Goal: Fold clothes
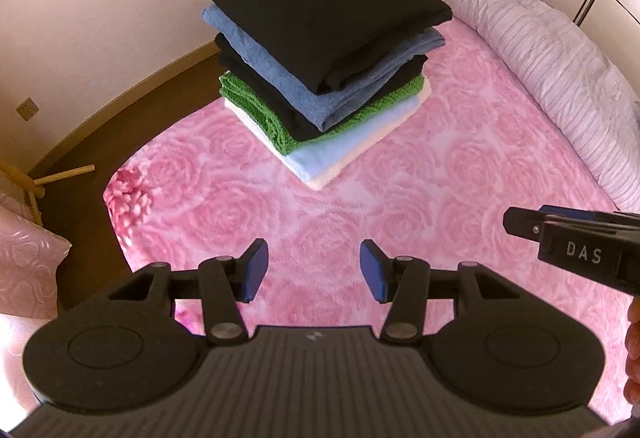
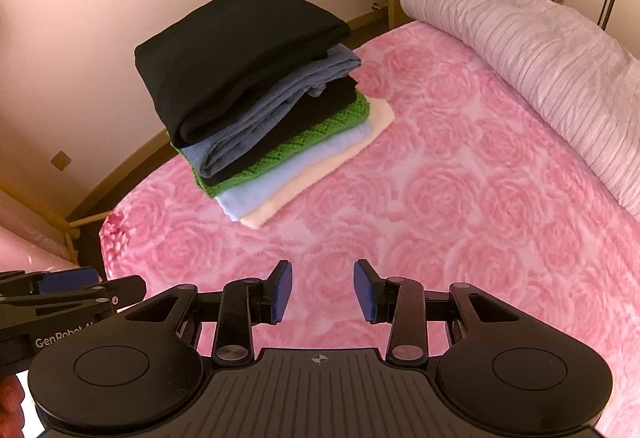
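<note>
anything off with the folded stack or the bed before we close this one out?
Mostly tidy. The stack is staggered: its lower layers stick out past the black top piece. In the right wrist view the blue-grey piece looks bunched at its fold. Both grippers, left and right, are open and empty.

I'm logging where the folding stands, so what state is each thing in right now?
Left tongs: open, empty, over the bedspread.
Right tongs: open, empty.
Stack of clothes: folded, piled, black garment on top.
Pink rose bedspread: spread flat.
Pale ribbed quilt: bunched along the bed's far side.
</note>
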{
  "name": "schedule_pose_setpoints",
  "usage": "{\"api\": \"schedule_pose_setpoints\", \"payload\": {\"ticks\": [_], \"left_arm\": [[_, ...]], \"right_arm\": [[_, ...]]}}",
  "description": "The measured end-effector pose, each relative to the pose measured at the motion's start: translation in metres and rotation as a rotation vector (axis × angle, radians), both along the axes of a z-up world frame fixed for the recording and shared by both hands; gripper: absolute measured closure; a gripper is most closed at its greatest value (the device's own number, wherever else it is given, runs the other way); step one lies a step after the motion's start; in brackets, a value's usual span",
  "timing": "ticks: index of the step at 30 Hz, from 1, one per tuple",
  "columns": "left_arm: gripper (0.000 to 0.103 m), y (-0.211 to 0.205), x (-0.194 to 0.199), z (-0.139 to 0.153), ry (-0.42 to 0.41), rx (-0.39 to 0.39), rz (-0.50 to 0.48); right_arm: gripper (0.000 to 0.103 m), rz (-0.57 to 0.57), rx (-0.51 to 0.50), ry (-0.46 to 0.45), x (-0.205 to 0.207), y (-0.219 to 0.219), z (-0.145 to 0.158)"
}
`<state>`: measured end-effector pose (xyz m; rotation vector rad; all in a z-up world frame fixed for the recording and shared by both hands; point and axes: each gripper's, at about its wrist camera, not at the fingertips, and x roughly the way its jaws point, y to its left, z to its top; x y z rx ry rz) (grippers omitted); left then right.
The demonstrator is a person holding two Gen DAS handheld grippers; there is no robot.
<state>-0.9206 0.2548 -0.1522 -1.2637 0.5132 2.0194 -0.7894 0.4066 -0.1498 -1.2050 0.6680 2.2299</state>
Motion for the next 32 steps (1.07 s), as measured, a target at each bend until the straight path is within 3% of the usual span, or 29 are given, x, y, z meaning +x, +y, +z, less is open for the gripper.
{"api": "schedule_pose_setpoints", "payload": {"ticks": [9, 23, 32], "left_arm": [[0.057, 0.013, -0.006, 0.001, 0.022, 0.01, 0.002], [0.057, 0.008, -0.008, 0.002, 0.027, 0.027, 0.012], [0.057, -0.008, -0.006, 0.013, 0.094, 0.046, 0.028]], "right_arm": [[0.065, 0.011, 0.019, 0.001, -0.013, 0.015, 0.001], [0.065, 0.03, 0.044, 0.006, -0.02, 0.002, 0.009], [0.065, 0.041, 0.062, 0.012, -0.022, -0.008, 0.015]]}}
